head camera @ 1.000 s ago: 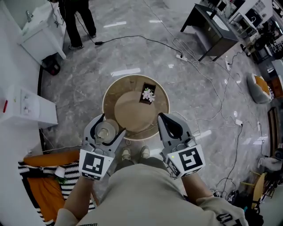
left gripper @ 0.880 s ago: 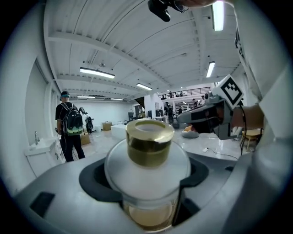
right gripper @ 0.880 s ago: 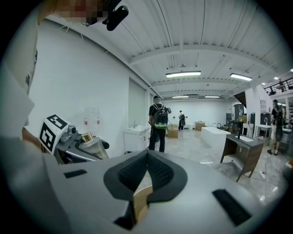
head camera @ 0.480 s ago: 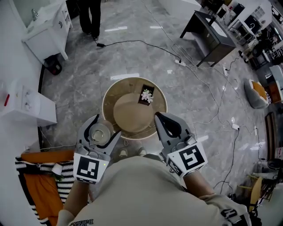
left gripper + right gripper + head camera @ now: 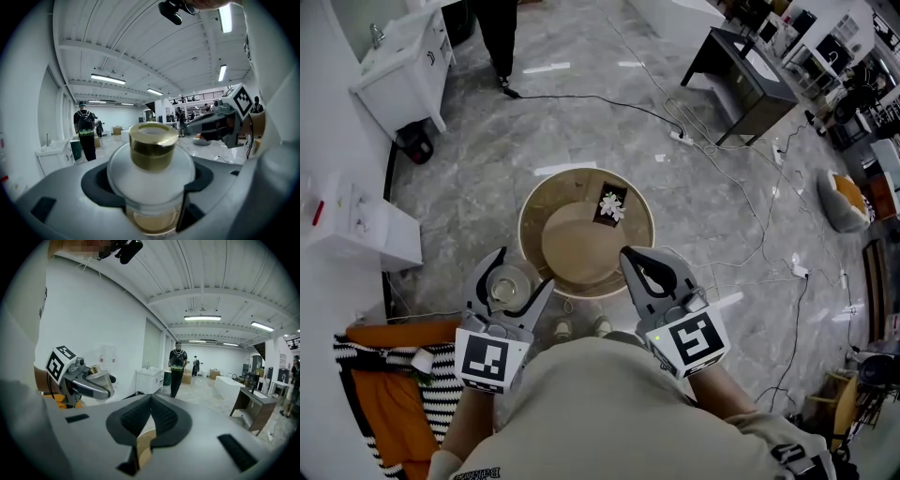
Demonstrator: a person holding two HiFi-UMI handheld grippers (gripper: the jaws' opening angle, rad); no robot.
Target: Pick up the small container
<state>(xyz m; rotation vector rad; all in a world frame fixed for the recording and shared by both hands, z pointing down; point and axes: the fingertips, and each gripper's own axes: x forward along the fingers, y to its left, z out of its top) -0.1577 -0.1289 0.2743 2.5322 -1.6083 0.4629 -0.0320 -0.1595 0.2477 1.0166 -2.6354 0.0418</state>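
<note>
- Between the jaws of the left tongs (image 5: 523, 270) sits the container (image 5: 152, 154), clamped by its clear body and upright, with the gold cap (image 5: 152, 144) on top.
- Low in the container there is a tan tint; I cannot tell if that is its contents or something seen through it.
- Right tongs (image 5: 150, 401): jaws pressed together, nothing between them, only a sliver of tan showing through the slit below the pads.
- From the head view both tongs point away from the person, side by side and apart.
- The container lies just outside the near-left rim of the round table (image 5: 534, 202), not on it.
- The right tongs' tips lie over the table's near-right rim.
- A dark card with a white flower (image 5: 612, 203) lies on the table's far side.
- The person's shoes (image 5: 567, 328) show just below the table's near rim.
- Farther out on the grey marble floor are a white cabinet (image 5: 398, 70), a standing person (image 5: 497, 37), a black desk (image 5: 750, 70) and trailing cables (image 5: 712, 150).
- Orange and striped cloth (image 5: 370, 375) lies at the person's left.
</note>
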